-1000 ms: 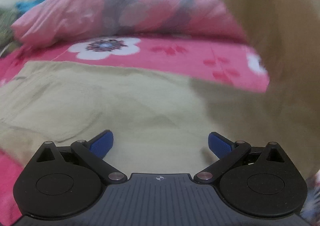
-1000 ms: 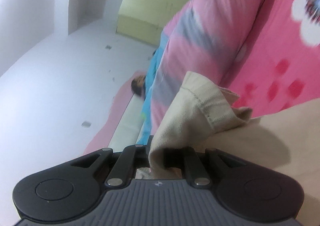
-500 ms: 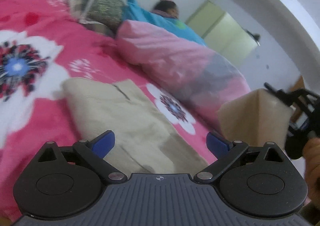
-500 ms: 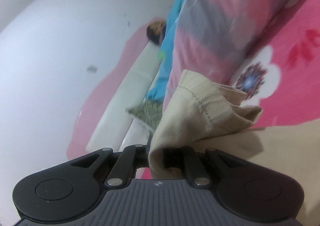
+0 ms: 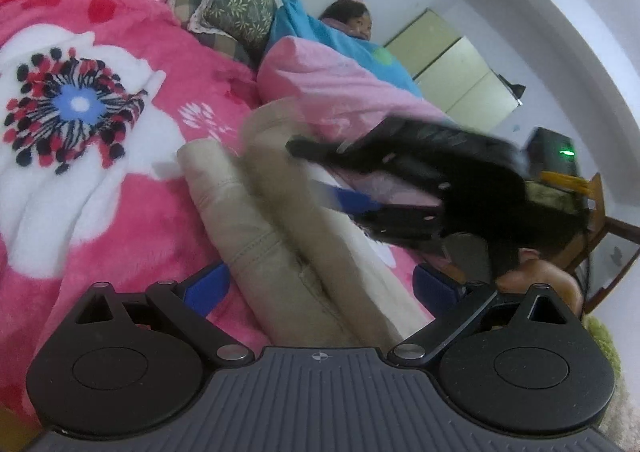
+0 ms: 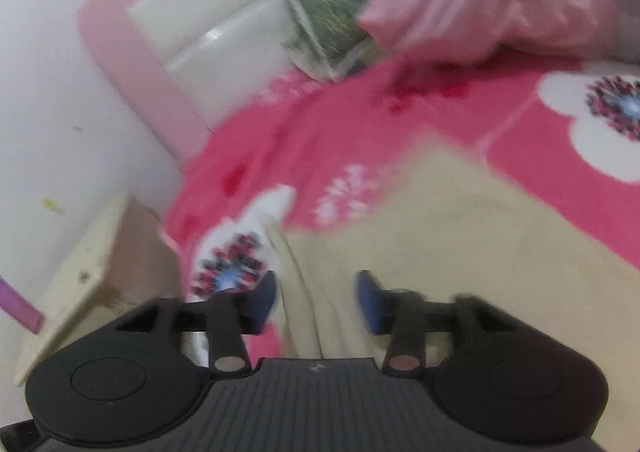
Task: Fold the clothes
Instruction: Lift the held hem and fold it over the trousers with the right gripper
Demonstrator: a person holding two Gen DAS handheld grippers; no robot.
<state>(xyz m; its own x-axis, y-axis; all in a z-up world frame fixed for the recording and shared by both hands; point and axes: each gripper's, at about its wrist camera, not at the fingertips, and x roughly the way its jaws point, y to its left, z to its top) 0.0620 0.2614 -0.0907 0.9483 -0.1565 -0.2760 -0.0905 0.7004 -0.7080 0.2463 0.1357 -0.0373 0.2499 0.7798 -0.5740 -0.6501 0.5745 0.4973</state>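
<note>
Motion blur smears the right gripper (image 6: 316,300) and, in the left wrist view, hides where its fingers meet the cloth. Its jaws have just been opening, a fold of beige garment (image 6: 460,252) loose between them. The garment lies folded lengthwise on the pink flowered blanket (image 5: 120,219). The left gripper (image 5: 320,288) is released, empty, above it.
</note>
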